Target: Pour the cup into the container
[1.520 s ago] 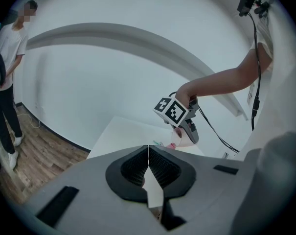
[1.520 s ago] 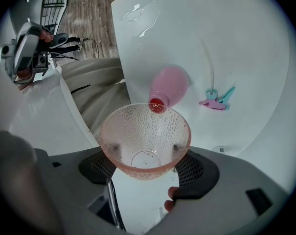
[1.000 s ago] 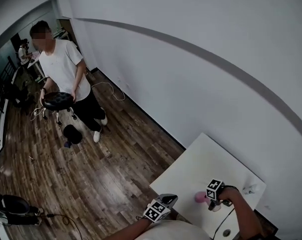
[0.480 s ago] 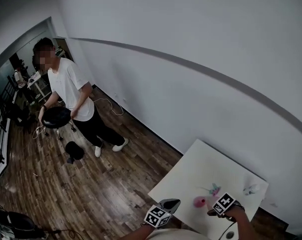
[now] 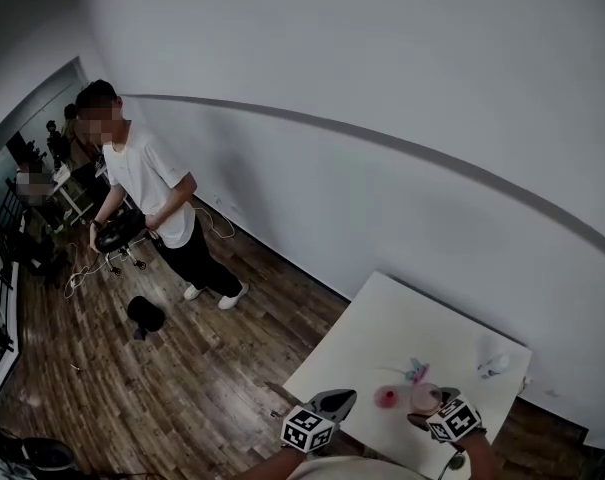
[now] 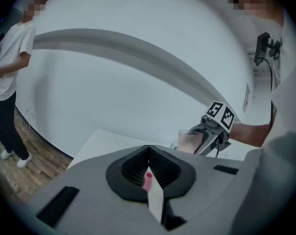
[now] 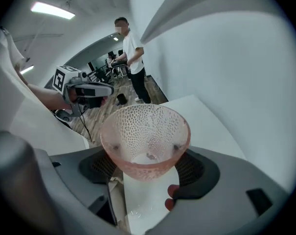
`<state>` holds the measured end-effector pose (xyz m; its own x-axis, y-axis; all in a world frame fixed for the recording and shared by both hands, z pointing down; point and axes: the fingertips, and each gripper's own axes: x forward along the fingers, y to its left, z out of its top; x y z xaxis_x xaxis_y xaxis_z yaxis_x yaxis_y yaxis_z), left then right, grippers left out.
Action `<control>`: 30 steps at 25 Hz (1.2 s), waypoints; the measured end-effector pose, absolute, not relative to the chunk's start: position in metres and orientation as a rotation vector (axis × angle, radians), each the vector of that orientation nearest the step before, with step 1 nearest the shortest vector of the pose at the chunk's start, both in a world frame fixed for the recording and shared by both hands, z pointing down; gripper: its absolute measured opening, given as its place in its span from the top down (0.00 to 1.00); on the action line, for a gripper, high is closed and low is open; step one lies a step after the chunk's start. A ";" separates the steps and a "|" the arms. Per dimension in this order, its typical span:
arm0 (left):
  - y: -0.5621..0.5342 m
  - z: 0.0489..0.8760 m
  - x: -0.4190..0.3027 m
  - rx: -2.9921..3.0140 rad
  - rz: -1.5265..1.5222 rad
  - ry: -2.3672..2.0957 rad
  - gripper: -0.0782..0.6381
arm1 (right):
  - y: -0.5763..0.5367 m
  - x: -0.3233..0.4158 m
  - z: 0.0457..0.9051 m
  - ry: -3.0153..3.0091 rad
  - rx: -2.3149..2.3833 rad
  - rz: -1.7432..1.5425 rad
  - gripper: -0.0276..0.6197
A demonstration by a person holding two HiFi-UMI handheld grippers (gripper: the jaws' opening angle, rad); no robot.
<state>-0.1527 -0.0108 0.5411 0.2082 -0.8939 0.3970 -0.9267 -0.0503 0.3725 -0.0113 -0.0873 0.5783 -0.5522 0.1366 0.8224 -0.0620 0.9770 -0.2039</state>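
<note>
A pink dimpled see-through cup (image 5: 425, 396) is clamped in my right gripper (image 5: 429, 408) above the white table (image 5: 382, 323). In the right gripper view the cup (image 7: 145, 126) faces me mouth-on, with the right gripper (image 7: 147, 166) shut round its base; it looks nearly empty. Seen from the left gripper view, the cup (image 6: 189, 141) stands roughly upright. A small pink container (image 5: 387, 398) sits on the table just left of the cup. My left gripper (image 5: 334, 402) hovers at the table's near edge, its jaws (image 6: 148, 153) closed together on nothing.
A small pink-and-teal item (image 5: 414, 371) and a white object (image 5: 493, 365) lie on the table behind the container. On the wooden floor a person (image 5: 147, 183) carries a black round stool (image 5: 119, 233); a dark object (image 5: 145, 314) lies nearby. A white wall runs behind.
My right gripper has risen and swung the cup back from over the pink container to nearly upright. The left gripper lifted a little. The person with the stool walked further off.
</note>
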 end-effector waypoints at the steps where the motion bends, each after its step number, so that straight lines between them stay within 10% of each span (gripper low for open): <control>1: -0.012 0.540 -0.149 1.938 0.076 -1.690 0.88 | -0.089 -0.007 0.574 -2.173 -0.028 0.253 0.40; 30: -0.064 0.550 -0.097 2.010 0.204 -1.761 0.88 | -0.120 0.058 0.566 -2.442 0.280 0.077 0.40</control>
<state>-0.0967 -0.0641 0.5504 0.1709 -0.9001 0.4008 -0.9679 -0.0773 0.2391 0.0578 -0.1205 0.5664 -0.7531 -0.1808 0.6326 -0.2203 0.9753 0.0163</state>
